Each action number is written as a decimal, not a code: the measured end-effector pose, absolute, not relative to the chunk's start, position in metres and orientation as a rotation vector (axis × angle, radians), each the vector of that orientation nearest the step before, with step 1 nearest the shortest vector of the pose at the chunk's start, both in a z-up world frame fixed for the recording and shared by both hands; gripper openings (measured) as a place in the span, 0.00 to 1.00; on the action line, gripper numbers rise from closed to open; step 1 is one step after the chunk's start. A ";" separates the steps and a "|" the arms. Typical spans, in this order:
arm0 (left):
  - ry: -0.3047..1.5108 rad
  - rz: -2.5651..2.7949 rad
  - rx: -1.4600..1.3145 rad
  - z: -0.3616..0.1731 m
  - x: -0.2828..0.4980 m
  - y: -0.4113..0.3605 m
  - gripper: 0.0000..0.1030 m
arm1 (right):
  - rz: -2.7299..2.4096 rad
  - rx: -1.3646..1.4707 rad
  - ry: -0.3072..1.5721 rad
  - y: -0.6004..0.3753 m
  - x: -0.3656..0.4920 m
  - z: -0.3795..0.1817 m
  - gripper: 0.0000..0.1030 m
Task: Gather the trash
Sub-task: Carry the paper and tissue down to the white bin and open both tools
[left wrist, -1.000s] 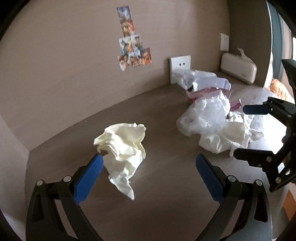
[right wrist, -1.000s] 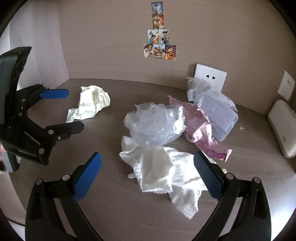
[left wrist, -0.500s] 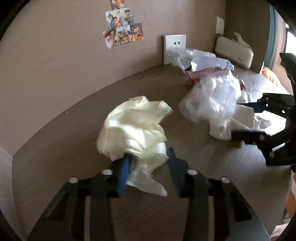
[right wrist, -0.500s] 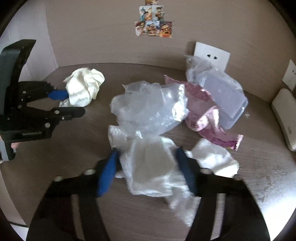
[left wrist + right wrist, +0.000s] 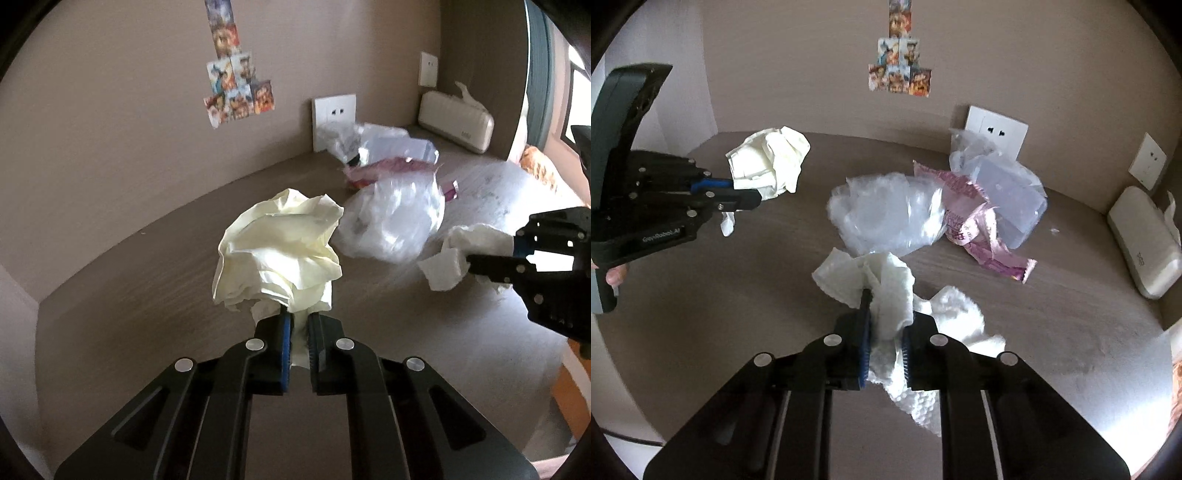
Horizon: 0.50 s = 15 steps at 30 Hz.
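Observation:
My left gripper (image 5: pixel 298 325) is shut on a crumpled pale yellow tissue (image 5: pixel 280 251) and holds it above the brown desk (image 5: pixel 147 295); it also shows in the right wrist view (image 5: pixel 768 166). My right gripper (image 5: pixel 884 332) is shut on a white paper towel (image 5: pixel 886 295), lifted off the desk; it also shows in the left wrist view (image 5: pixel 461 254). A clear plastic bag (image 5: pixel 886 214), a pink wrapper (image 5: pixel 979 229) and a clear plastic box (image 5: pixel 1012 192) lie on the desk behind.
A cream tissue box (image 5: pixel 1141 243) stands at the desk's right end. The wall behind has a socket (image 5: pixel 993 129), a switch (image 5: pixel 1148 162) and stickers (image 5: pixel 901 74). The desk's front edge drops off at the right (image 5: pixel 561 354).
Both grippers closed from wide open onto their paper wads and raised them off the desk. The white towel pulled away from the plastic bag.

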<state>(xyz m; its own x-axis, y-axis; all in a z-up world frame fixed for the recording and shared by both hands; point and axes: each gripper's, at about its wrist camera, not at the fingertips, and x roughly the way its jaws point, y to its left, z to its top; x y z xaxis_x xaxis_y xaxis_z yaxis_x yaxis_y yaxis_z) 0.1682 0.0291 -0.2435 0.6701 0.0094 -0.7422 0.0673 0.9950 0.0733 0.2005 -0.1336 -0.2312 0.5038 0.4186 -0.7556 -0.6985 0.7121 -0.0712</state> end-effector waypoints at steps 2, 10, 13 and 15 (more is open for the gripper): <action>0.831 -0.025 0.097 -0.235 0.159 0.022 0.07 | 0.707 -0.387 0.776 -0.138 0.193 -0.222 0.15; 0.818 -0.003 0.088 -0.201 0.116 -0.020 0.07 | 0.744 -0.336 0.706 -0.172 0.158 -0.183 0.15; 0.810 -0.018 0.092 -0.189 0.104 -0.045 0.07 | 0.742 -0.316 0.683 -0.192 0.144 -0.170 0.15; 0.810 -0.035 0.090 -0.184 0.099 -0.062 0.07 | 0.738 -0.303 0.673 -0.208 0.135 -0.162 0.15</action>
